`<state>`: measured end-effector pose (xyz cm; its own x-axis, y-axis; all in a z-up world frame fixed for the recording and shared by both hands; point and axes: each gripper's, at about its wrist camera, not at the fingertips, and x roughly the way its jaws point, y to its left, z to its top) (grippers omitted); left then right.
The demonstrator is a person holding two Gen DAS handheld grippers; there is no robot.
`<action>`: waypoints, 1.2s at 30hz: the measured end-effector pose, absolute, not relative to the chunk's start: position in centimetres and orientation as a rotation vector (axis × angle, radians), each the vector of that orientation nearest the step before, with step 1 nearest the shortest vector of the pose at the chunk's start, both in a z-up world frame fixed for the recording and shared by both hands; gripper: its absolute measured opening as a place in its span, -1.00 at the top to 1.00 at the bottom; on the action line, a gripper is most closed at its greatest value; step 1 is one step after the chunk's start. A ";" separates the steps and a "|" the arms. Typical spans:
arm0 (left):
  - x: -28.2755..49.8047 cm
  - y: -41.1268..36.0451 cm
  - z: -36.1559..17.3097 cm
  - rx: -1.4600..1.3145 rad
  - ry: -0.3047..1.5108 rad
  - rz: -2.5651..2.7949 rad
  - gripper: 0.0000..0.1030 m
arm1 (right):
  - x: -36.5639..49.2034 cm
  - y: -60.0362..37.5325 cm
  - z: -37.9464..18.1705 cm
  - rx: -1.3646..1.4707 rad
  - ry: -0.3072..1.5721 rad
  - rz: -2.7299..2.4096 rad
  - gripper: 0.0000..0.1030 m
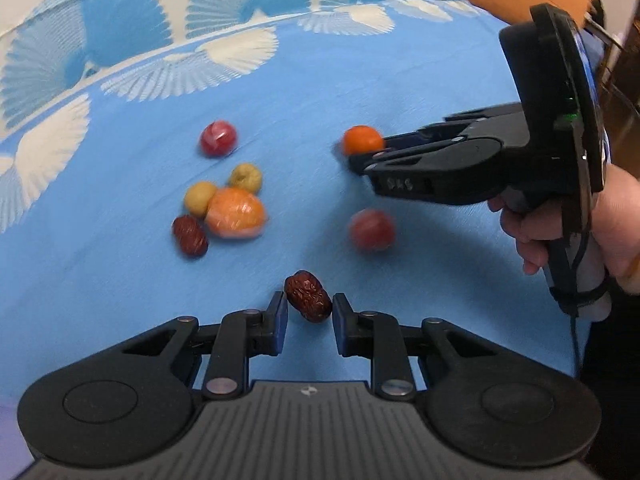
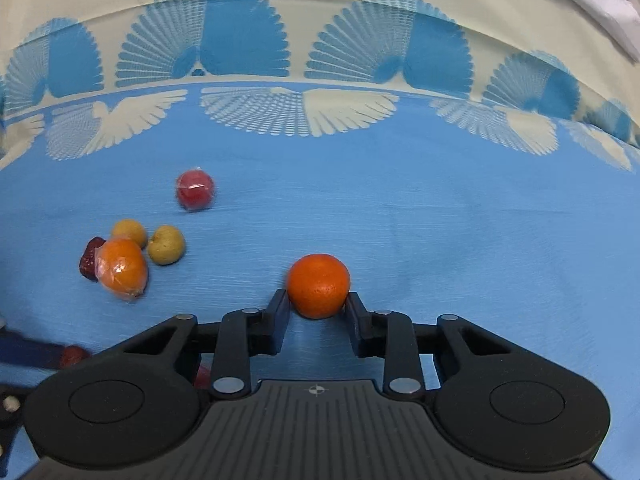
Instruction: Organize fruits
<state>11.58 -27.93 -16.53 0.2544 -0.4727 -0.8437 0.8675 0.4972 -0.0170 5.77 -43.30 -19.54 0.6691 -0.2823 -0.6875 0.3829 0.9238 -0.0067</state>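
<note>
A wrinkled red date (image 1: 308,296) lies on the blue cloth (image 1: 120,280) between the pads of my left gripper (image 1: 309,306), and both pads touch it. In the right wrist view a small bare orange (image 2: 319,290) sits on the cloth with my right gripper (image 2: 318,304) shut on it, fingertips against both its sides. The left wrist view shows the same orange (image 1: 363,140) at the tip of the right gripper (image 1: 354,156), which a hand (image 1: 528,232) holds.
Loose fruit lies to the left: a wrapped red fruit (image 1: 218,139), two yellow-green fruits (image 1: 246,177), a wrapped orange (image 1: 236,213) and a second date (image 1: 190,235). Another red fruit (image 1: 372,229) lies under the right gripper. The cloth's fan-patterned border (image 2: 280,60) runs along the back.
</note>
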 end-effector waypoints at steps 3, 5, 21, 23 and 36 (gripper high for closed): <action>11.0 -25.8 -15.0 0.431 0.942 -0.917 0.49 | 4.3 -43.1 -18.3 0.189 0.737 -0.439 0.39; 10.2 -24.2 -13.8 0.393 0.957 -0.881 0.49 | 2.3 -42.4 -16.8 0.188 0.705 -0.467 0.39; -0.5 -9.1 -5.5 0.233 0.989 -0.645 0.49 | -13.4 -27.2 -5.5 0.244 0.609 -0.184 0.38; -1.9 -7.8 -5.1 0.211 0.991 -0.637 0.49 | -14.0 -25.4 -5.1 0.248 0.617 -0.150 0.38; -6.9 -2.6 -1.9 0.164 0.876 -0.584 0.49 | -17.2 -18.7 -2.8 0.144 0.567 -0.047 0.38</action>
<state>-6.87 -2.57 -1.94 0.4966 -0.4142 -0.7628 0.5445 0.8330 -0.0979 -17.21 -18.70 -2.83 0.8430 -0.0046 -0.5379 0.0836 0.9889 0.1226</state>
